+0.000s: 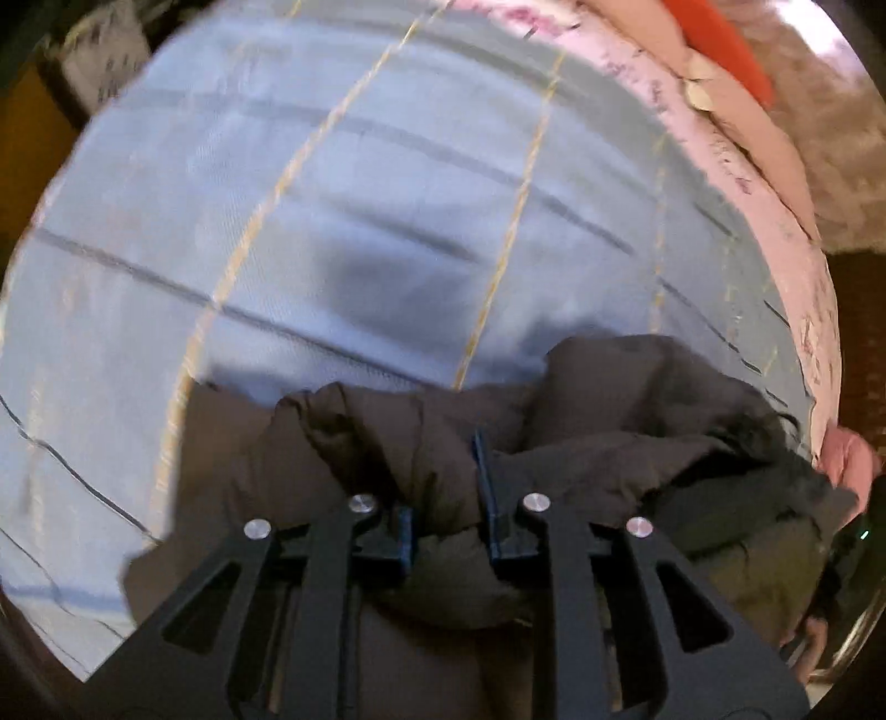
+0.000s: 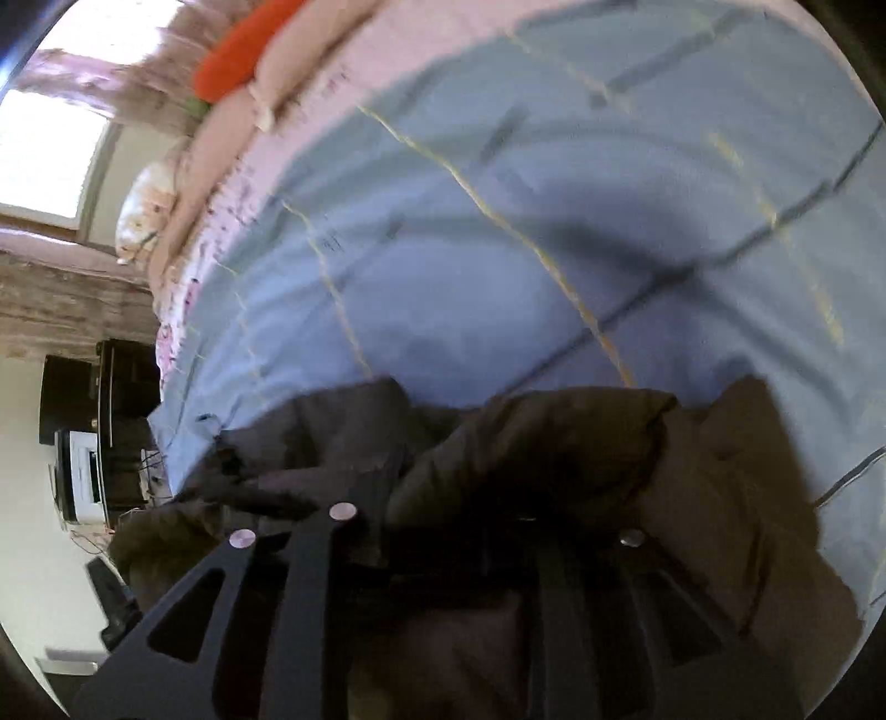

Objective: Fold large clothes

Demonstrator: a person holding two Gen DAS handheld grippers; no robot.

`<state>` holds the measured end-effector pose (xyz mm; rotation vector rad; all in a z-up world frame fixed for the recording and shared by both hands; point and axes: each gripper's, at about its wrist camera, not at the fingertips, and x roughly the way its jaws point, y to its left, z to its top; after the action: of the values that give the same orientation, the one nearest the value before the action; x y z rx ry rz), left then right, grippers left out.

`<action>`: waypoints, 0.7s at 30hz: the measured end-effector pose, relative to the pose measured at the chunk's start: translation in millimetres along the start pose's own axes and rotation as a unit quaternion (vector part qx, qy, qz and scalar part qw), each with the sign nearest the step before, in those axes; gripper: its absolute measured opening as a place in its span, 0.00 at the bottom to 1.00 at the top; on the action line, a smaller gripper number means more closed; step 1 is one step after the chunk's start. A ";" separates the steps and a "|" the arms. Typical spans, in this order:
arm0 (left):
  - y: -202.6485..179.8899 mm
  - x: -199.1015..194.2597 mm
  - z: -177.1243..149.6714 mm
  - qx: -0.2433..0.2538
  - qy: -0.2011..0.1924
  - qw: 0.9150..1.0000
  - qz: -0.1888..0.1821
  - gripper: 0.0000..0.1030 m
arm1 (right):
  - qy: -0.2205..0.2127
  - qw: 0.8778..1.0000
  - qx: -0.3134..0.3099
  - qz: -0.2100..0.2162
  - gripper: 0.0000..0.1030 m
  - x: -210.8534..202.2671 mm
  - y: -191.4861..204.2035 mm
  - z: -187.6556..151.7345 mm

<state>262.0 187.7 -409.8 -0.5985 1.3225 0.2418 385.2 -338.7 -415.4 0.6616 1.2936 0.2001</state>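
Lying across the near edge of a pale blue bedspread with thin yellow and dark grid lines [image 1: 343, 183], a bulky dark brown padded jacket [image 1: 620, 404], bunched into thick folds. Spreading over most of the left wrist view, that bedspread, blurred. Beyond the bedspread's far left corner, a patterned white box or cloth [image 1: 105, 61], too smeared to name. Along the bedspread's right border, a pink floral sheet [image 1: 775, 221], and past that a salmon pillow with an orange-red cushion [image 1: 714, 44] above it.

Pinching a puffy fold of the jacket at the bedspread's near edge, the left gripper [image 1: 446, 487]: jaws standing narrow, the blue-black pads [image 1: 487, 487] pressing the fabric from both sides, cloth bulging up between and in front of them.

In the right wrist view, left of the bedspread [image 2: 554, 249], a bright window [image 2: 50, 144], a dark cabinet with a white appliance [image 2: 83, 471] below it, and the same pink sheet and orange-red cushion [image 2: 243, 50] along the far left border. Covering the near edge of the bedspread, the jacket [image 2: 554, 443] again, draped right over the right gripper [image 2: 487, 531]. Fingertips buried in dark fabric and shadow; jaws seeming close together around jacket cloth, though the contact itself not clearly visible.
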 end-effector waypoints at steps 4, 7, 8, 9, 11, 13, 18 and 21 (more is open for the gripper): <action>13.5 -0.4 12.3 -0.016 0.008 0.999 -0.036 0.22 | 0.022 0.991 0.076 0.104 0.77 -3.7 -33.3 12.3; 33.0 -7.2 28.9 -0.058 0.021 0.995 -0.084 0.22 | 0.004 0.979 0.119 0.166 0.90 -27.6 -46.7 36.4; 34.0 -7.9 29.9 -0.062 0.024 0.994 -0.088 0.23 | 0.006 0.980 0.116 0.162 0.90 -31.4 -45.3 41.6; 34.7 -7.0 30.6 -0.066 0.031 0.993 -0.090 0.23 | 0.004 0.981 0.110 0.160 0.90 -38.4 -40.6 46.5; 31.5 -7.8 30.9 -0.067 0.035 0.994 -0.084 0.25 | -0.027 0.979 0.092 0.182 0.90 -65.4 -22.9 44.7; 33.7 -9.6 31.3 -0.081 0.036 0.992 -0.095 0.33 | -0.052 0.978 0.051 0.194 0.91 -93.8 -1.6 33.0; 60.8 -29.2 42.8 -0.123 0.027 0.980 -0.153 0.43 | -0.084 0.970 0.039 0.224 0.91 -123.4 -1.9 15.9; 71.7 -45.5 49.4 -0.124 0.025 0.979 -0.162 0.43 | -0.044 0.939 0.163 0.298 0.91 -97.4 -45.9 27.9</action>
<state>256.7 281.0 -379.7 -1.0261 1.2298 0.1241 373.2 -433.0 -357.6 1.3299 1.0149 0.4503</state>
